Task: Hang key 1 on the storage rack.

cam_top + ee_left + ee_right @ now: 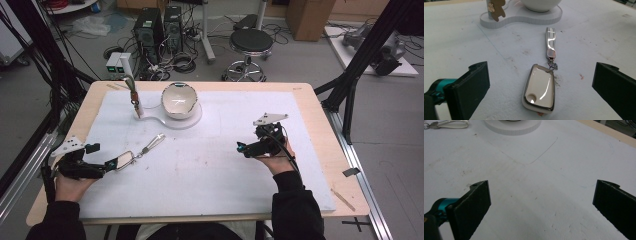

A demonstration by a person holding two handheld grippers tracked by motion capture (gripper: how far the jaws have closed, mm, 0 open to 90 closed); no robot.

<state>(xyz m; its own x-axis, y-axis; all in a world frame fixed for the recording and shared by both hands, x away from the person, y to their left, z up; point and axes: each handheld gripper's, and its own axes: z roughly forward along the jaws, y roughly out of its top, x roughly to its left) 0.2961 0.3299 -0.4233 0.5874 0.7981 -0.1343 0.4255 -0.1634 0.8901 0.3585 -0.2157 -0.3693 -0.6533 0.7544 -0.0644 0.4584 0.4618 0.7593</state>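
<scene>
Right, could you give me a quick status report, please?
Left gripper open, straddling key fob on mat. Right gripper open, nothing between its jaws. Nothing in the way.

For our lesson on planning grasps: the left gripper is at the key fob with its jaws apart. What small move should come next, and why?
Probably ease the left gripper forward and close on the key fob: the fob lies flat between the open jaws, untouched, with room on both sides.

The left claw [107, 165] lies low on the desk [310, 100], its tips at a cream key fob [125, 160]. A strap [152, 144] trails beyond the fob. The right claw [245, 149] rests well apart, a white bowl [179, 100] beyond both.
</scene>
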